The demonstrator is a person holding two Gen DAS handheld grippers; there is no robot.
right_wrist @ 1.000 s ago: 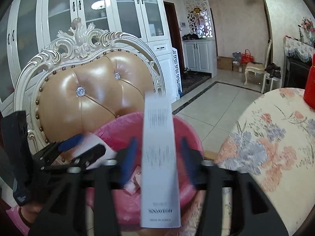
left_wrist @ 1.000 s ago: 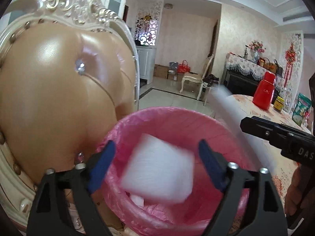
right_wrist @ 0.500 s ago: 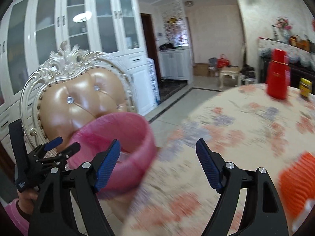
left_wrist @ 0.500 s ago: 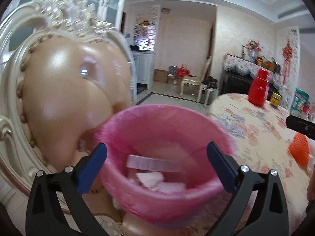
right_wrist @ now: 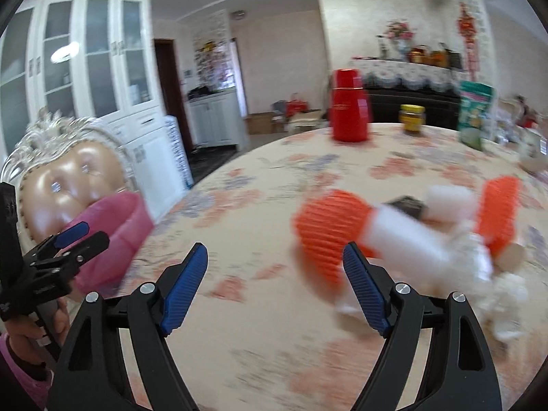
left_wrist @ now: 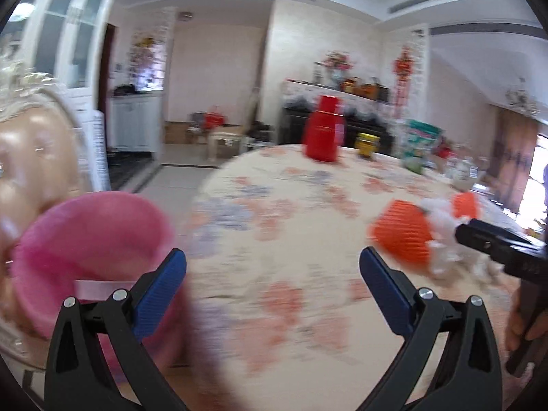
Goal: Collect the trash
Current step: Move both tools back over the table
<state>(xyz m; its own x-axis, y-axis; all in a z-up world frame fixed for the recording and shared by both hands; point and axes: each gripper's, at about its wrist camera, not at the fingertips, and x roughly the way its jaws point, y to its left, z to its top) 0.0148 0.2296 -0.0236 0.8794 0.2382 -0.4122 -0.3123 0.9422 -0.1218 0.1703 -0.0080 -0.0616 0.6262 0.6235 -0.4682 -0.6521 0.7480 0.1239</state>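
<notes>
A pink trash bin (left_wrist: 85,239) with a pink liner stands at the table's left edge, with white trash inside; it also shows in the right wrist view (right_wrist: 113,233). A pile of trash lies on the floral tablecloth: an orange ribbed paper piece (right_wrist: 325,229), a white roll (right_wrist: 404,239) and crumpled white tissue (right_wrist: 493,284). The orange piece also shows in the left wrist view (left_wrist: 400,236). My left gripper (left_wrist: 272,287) is open and empty over the table beside the bin. My right gripper (right_wrist: 275,284) is open and empty, just short of the orange piece.
A red thermos (right_wrist: 349,109), a yellow-lidded jar (right_wrist: 412,120) and a green package (right_wrist: 474,116) stand at the table's far side. An ornate chair with a tan leather back (right_wrist: 68,185) stands behind the bin. The view is blurred by motion.
A white pad and a long white box dropped from my grippers into the bin. Both grippers opened and swung right, from above the bin to over the table toward the trash pile.
</notes>
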